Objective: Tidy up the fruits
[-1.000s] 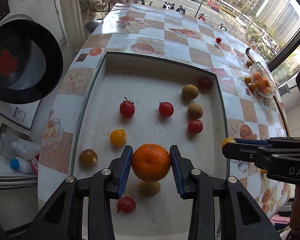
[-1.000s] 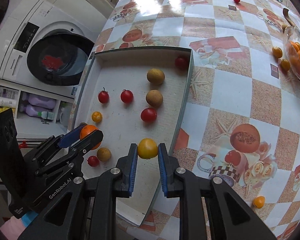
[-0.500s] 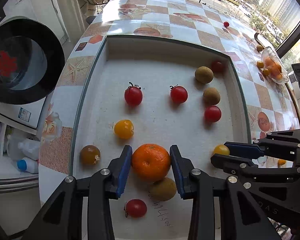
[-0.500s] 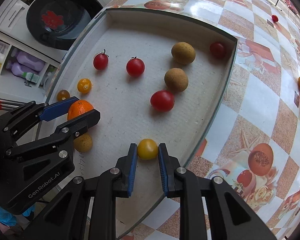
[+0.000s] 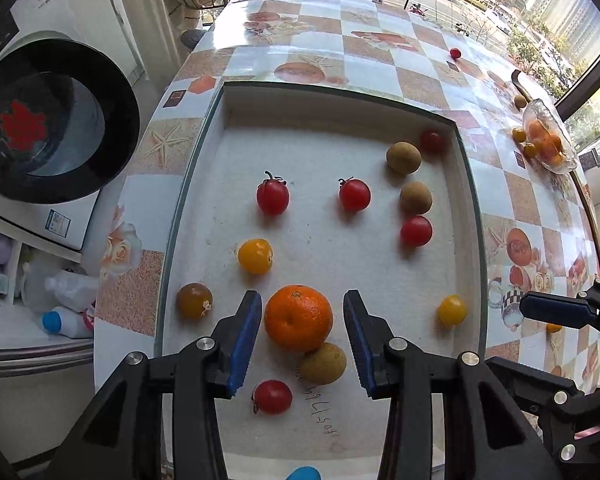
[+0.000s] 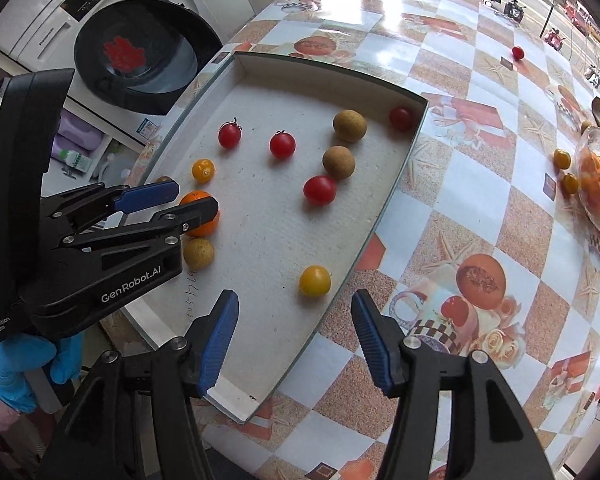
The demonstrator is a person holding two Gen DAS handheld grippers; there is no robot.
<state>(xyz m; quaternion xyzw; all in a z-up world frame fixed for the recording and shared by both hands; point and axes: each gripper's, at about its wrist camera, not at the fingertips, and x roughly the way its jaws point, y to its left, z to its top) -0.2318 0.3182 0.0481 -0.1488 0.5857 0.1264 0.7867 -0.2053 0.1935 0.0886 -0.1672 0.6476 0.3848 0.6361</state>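
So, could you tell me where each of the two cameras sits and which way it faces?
Left wrist: on the left gripper, looking steeply down into the tray; its open pads flank the orange; the right gripper's tip shows.
Right wrist: on the right gripper, jaws just opened, above the tray's near corner, behind the yellow tomato; the left gripper and a blue-gloved hand show.
Shared: tray, fruit, washing machine.
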